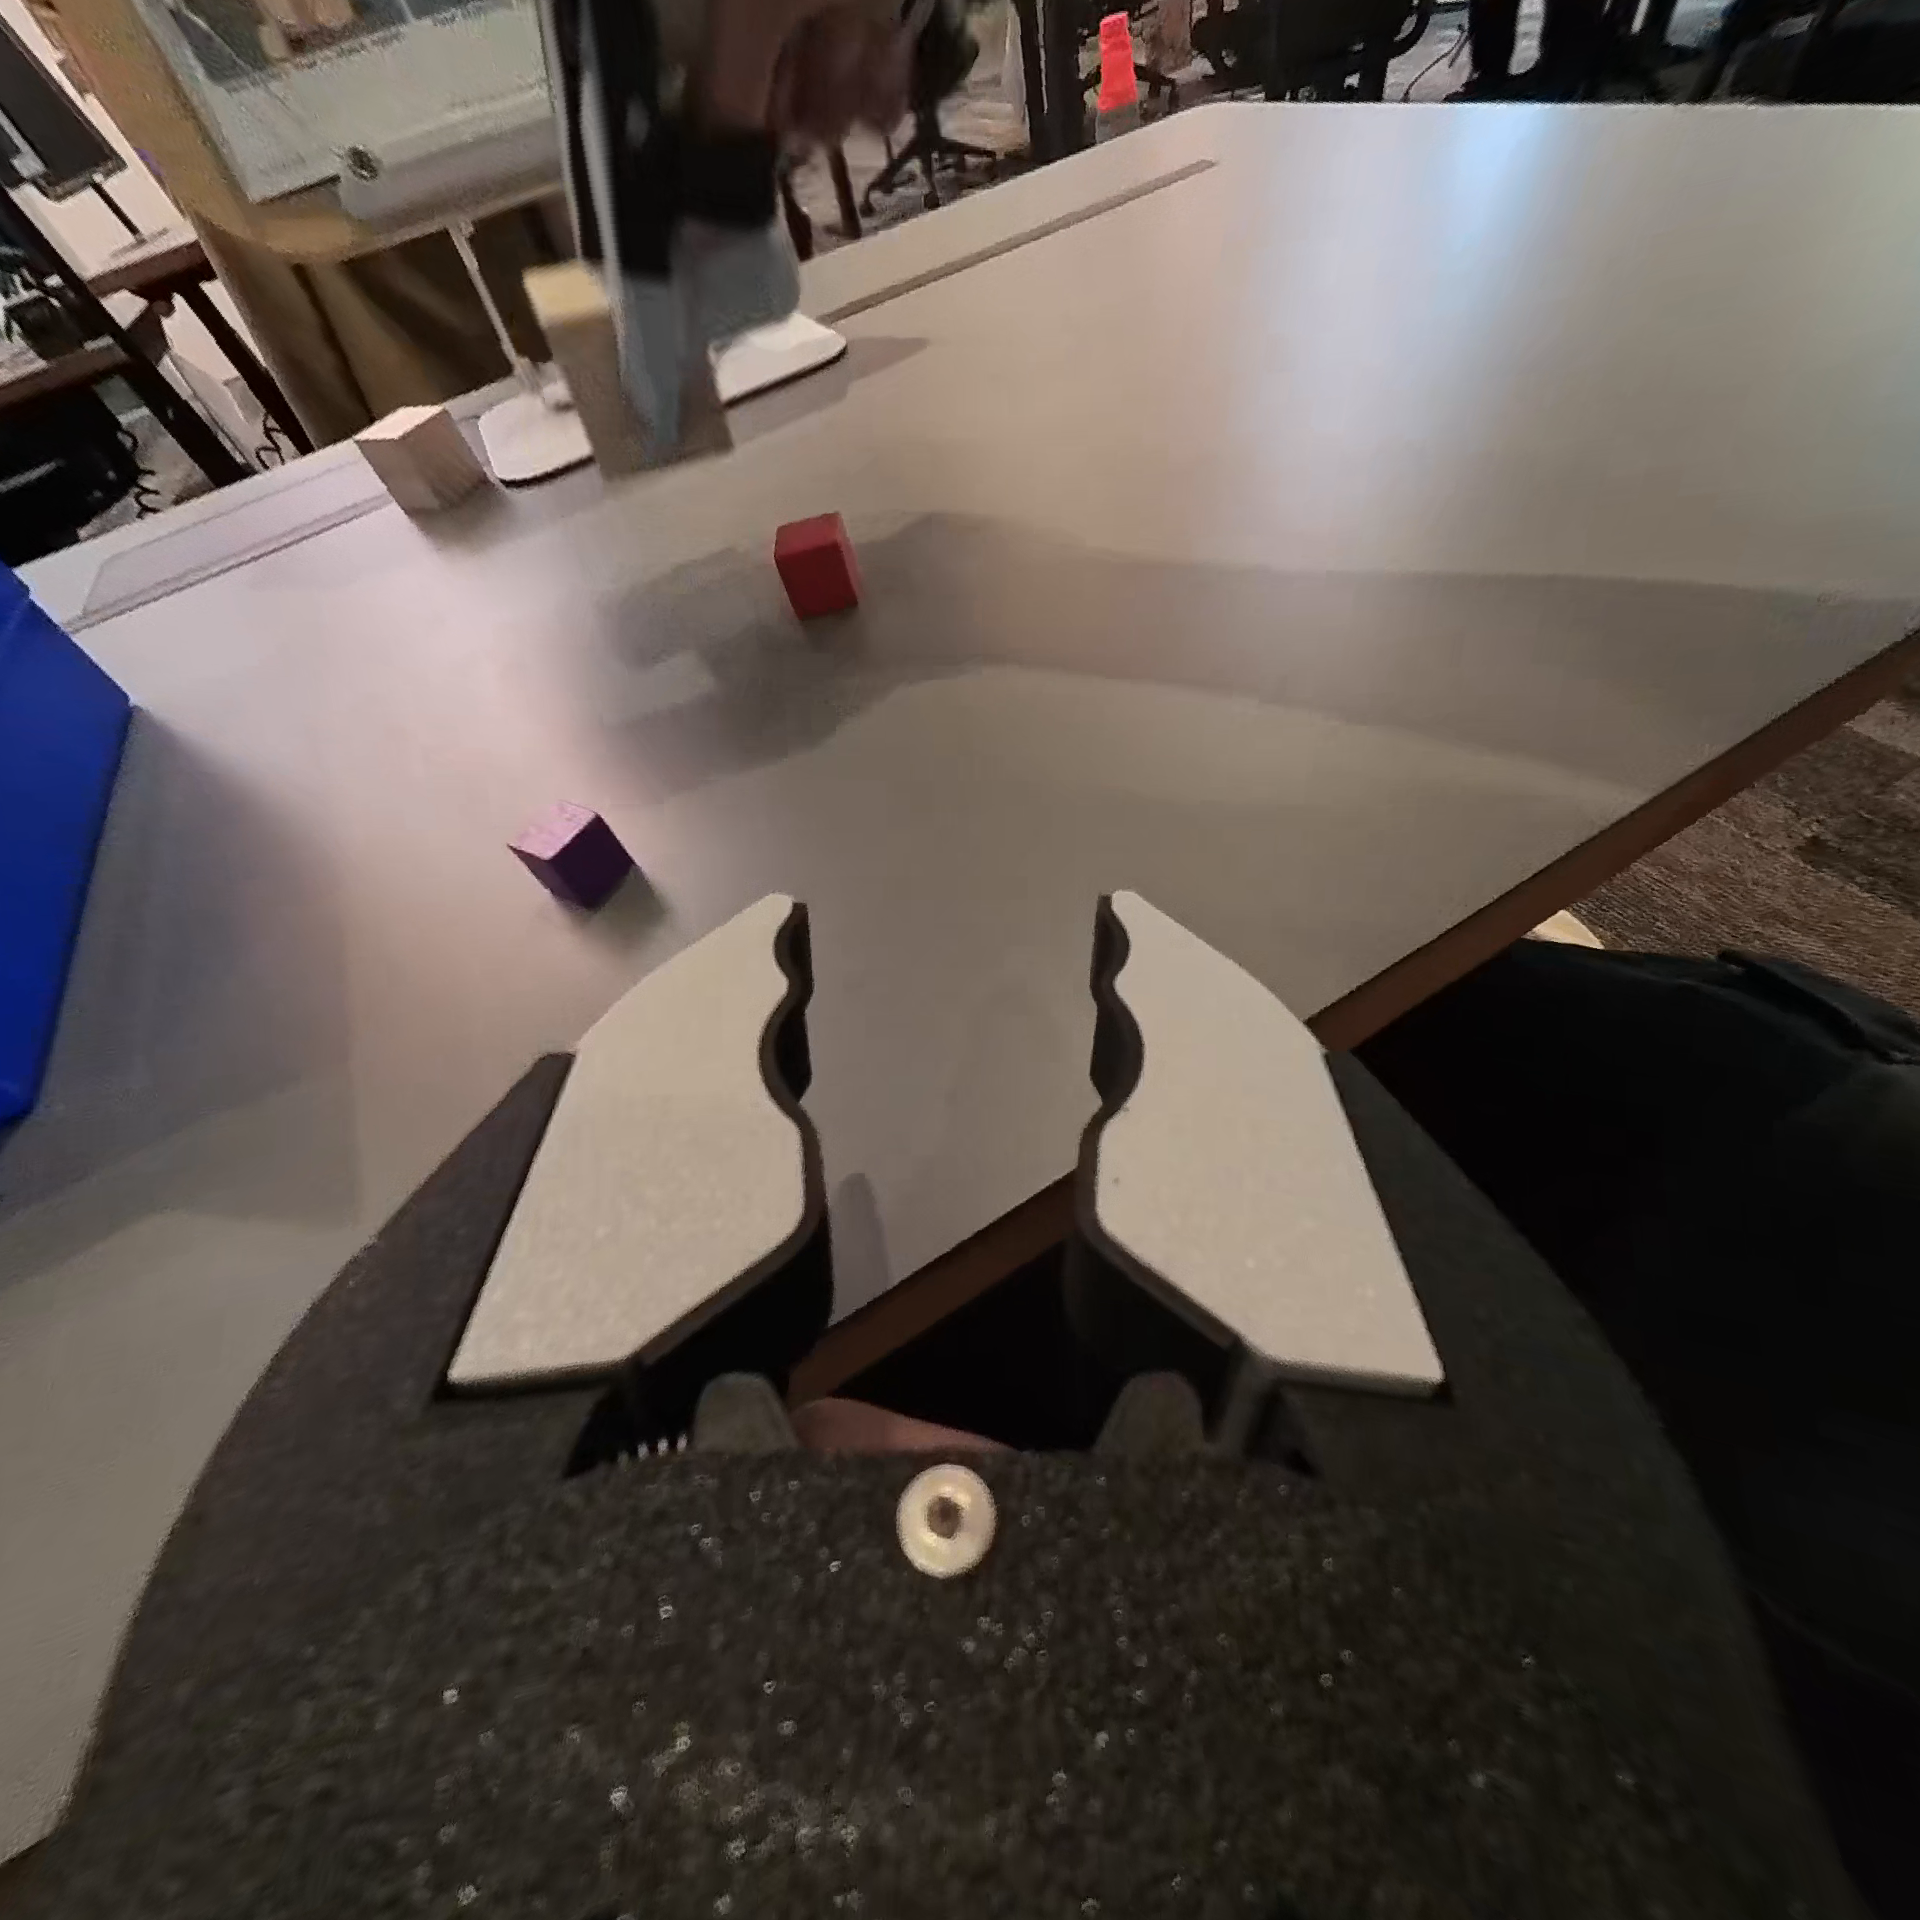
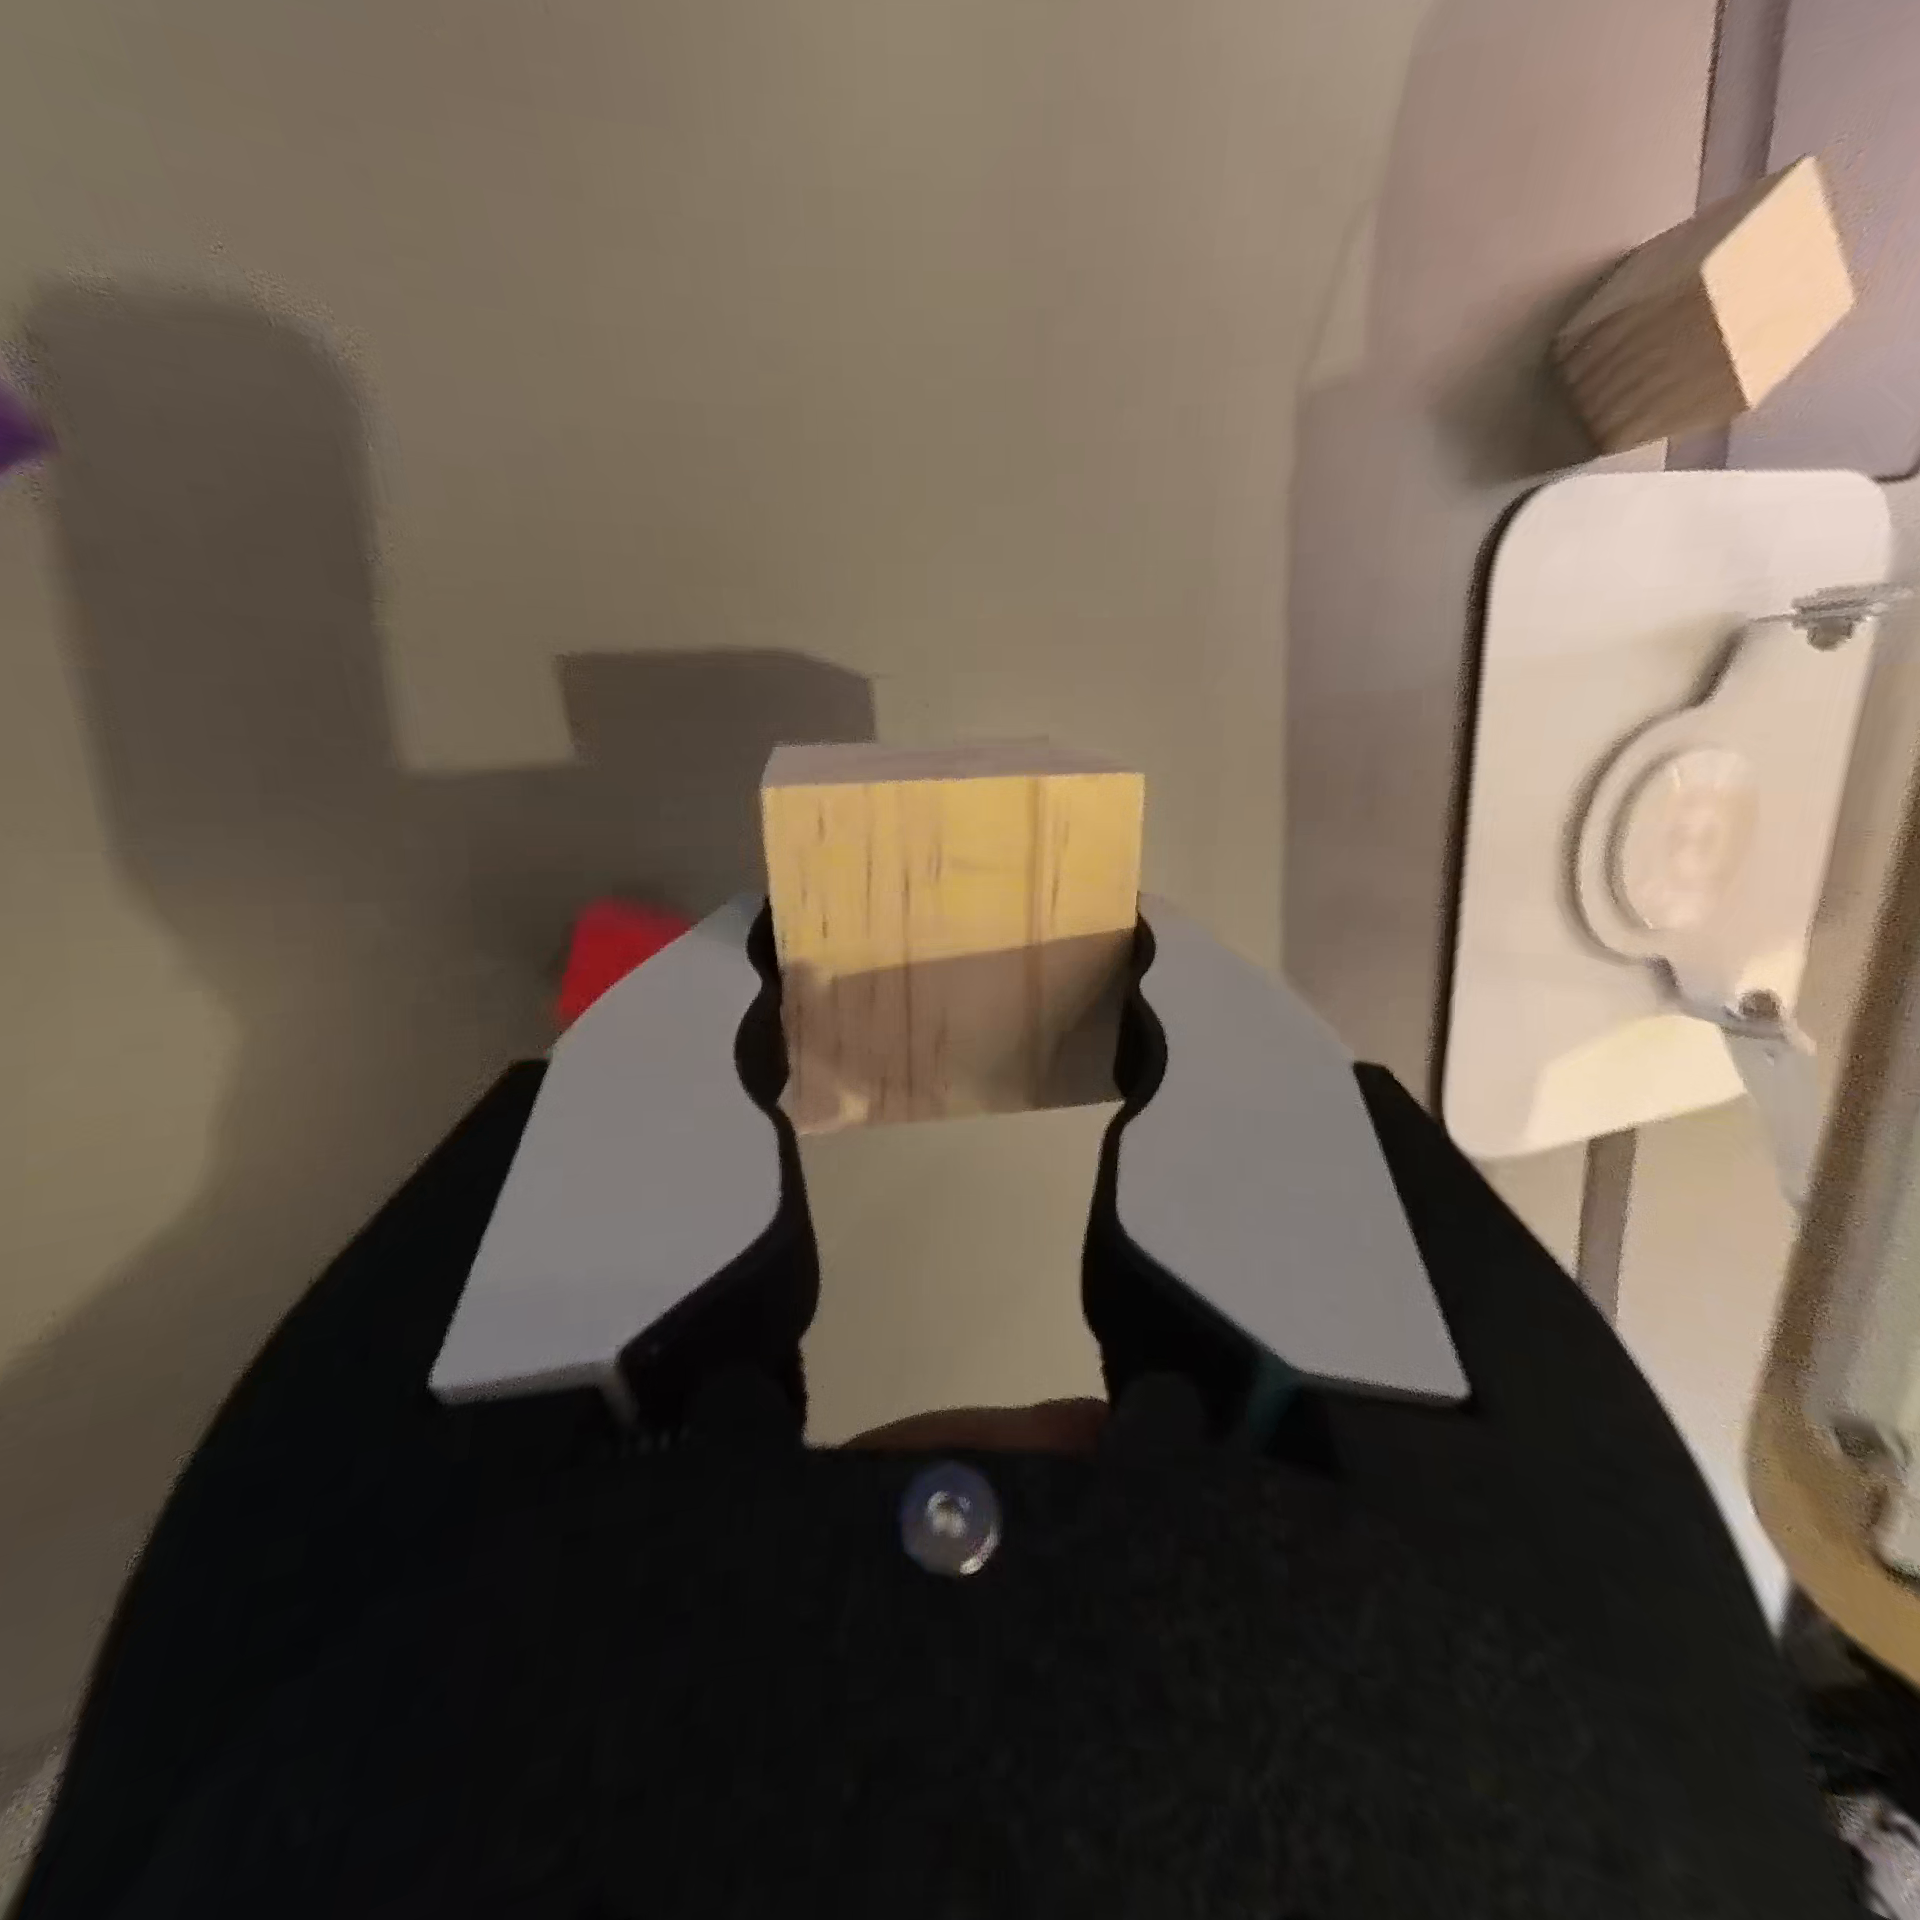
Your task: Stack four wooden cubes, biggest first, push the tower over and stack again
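My right gripper is shut on a light wooden cube, held by its two sides over the grey table. In the left wrist view this gripper and its cube show blurred at the far side. A larger pale wooden cube rests on the table beside a white stand base. A red cube sits mid-table; in the right wrist view it is partly hidden by my finger. A purple cube lies nearer. My left gripper is open and empty above the table's near edge.
A blue bin stands at the left edge of the table. White stand bases sit at the far side close to the pale cube. The table's brown front edge runs diagonally at the right. A person's dark clothing is below it. About 30 centimetres separates my left fingertips from my right.
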`<state>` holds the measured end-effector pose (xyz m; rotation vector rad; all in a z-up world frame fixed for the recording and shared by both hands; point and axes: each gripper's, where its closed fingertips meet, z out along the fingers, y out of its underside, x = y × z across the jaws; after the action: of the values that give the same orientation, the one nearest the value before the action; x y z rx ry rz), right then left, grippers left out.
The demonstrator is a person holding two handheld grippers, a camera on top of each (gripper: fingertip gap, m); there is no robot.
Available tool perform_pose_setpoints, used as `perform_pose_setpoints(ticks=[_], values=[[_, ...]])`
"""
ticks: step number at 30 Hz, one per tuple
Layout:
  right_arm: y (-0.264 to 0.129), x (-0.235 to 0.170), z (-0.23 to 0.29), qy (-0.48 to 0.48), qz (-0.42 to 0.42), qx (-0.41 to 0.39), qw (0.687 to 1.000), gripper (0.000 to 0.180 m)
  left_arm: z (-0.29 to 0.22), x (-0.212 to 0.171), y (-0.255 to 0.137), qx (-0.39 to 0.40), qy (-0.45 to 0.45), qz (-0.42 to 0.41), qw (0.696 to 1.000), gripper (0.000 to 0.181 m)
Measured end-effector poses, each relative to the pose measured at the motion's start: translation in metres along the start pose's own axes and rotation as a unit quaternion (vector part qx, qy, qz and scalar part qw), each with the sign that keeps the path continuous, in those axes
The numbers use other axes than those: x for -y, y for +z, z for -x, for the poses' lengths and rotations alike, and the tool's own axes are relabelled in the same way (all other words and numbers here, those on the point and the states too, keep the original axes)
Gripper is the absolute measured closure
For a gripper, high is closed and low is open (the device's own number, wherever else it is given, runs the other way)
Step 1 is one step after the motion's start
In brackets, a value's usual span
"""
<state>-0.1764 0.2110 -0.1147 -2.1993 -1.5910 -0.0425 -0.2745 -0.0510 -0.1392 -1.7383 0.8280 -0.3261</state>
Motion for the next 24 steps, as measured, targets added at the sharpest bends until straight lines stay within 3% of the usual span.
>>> perform_pose_setpoints(ticks=[5, 10, 14, 16, 20, 24], values=[[-0.044, -0.049, 0.035, -0.03, -0.002, 0.012, 0.999, 0.119, -0.008, -0.003, 0.004, -0.016, 0.0, 0.012, 1.0, 0.13], [-0.016, -0.097, 0.066, -0.019, 0.027, 0.042, 0.999, 0.119, -0.016, -0.005, 0.011, -0.02, 0.016, 0.021, 0.999, 0.13], [0.004, -0.107, 0.081, -0.002, 0.032, 0.068, 0.997, 0.118, -0.021, -0.007, 0.015, -0.027, 0.015, 0.029, 0.999, 0.13], [0.002, -0.109, 0.079, -0.011, 0.026, 0.046, 0.999, 0.104, -0.023, -0.009, 0.017, -0.029, 0.014, 0.036, 0.999, 0.13], [-0.047, -0.108, 0.084, 0.014, -0.063, -0.022, 0.998, 0.096, -0.019, -0.009, 0.016, -0.056, -0.014, 0.059, 0.997, 0.13], [-0.099, -0.121, 0.145, 0.098, -0.22, -0.061, 0.969, 0.107, 0.035, 0.018, 0.026, -0.048, -0.014, 0.083, 0.995, 0.129]])
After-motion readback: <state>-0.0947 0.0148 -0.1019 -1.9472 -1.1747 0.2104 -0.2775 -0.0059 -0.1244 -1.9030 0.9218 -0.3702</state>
